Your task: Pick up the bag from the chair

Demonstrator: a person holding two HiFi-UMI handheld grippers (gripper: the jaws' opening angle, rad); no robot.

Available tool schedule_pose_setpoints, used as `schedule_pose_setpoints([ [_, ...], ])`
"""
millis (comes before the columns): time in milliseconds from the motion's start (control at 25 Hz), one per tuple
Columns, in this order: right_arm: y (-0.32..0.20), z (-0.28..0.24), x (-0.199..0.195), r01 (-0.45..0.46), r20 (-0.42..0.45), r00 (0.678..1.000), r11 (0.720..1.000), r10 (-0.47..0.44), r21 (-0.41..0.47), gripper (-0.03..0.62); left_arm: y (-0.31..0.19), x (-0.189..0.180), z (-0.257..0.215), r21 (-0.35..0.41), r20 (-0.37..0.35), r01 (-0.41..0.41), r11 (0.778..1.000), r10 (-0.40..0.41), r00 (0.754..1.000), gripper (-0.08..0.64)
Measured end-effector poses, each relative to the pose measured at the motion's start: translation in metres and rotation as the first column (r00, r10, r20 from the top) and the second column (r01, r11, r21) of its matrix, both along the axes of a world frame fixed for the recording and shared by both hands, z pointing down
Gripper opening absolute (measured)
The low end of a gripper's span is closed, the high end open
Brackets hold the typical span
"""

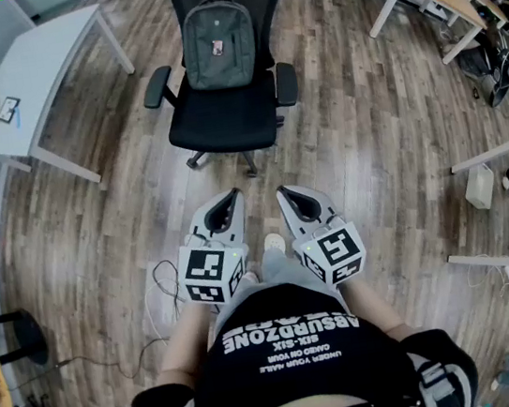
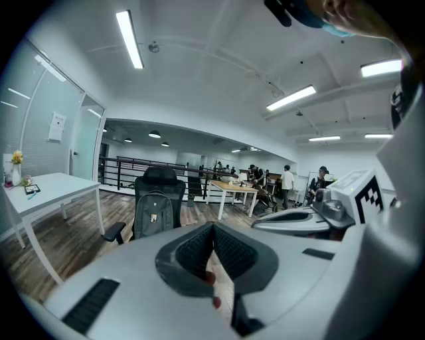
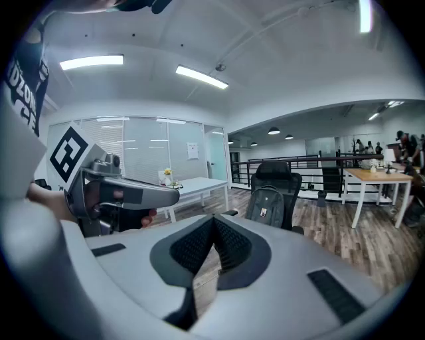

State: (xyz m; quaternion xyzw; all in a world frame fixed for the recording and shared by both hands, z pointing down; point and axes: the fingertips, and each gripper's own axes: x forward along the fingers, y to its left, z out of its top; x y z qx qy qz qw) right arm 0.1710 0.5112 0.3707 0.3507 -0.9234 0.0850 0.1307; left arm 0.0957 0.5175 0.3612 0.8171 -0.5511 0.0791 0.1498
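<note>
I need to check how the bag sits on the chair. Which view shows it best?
The head view: the bag shows whole, upright on the chair against its backrest. Both gripper views show it smaller, front-on.

Bag (image 1: pixel 219 47) on chair (image 1: pixel 225 117), upright.

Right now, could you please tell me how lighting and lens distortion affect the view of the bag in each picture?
Head view: even light, fisheye curves the floorboards, bag on chair sharp. Left gripper view: black vignetted corners, glaring ceiling lights, bag small yet clear. Right gripper view: likewise, bag clear, foreground soft.
</note>
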Motion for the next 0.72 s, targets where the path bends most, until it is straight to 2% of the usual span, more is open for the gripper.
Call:
schedule_pose_setpoints([
  [160,-0.028,-0.001,0.008,0.024,0.032,0.999,0.998,-0.022,-0.059,0.015,-0.029,0.013,-0.001,0.005,0.002,0.003,1.0,-0.003,1.0,0.017],
  [480,-0.074,0.002,0.028,0.075,0.011,0.997,0.996,-0.075,-0.046,0.015,-0.075,0.035,0.0,0.032,-0.008,0.054,0.998,-0.053,0.999,0.015],
  [720,-0.095,0.007,0.027,0.098,0.02,0.995,0.993,-0.097,-0.061,0.015,-0.1,0.036,0.006,0.017,0.001,0.067,0.998,-0.067,0.998,0.016],
])
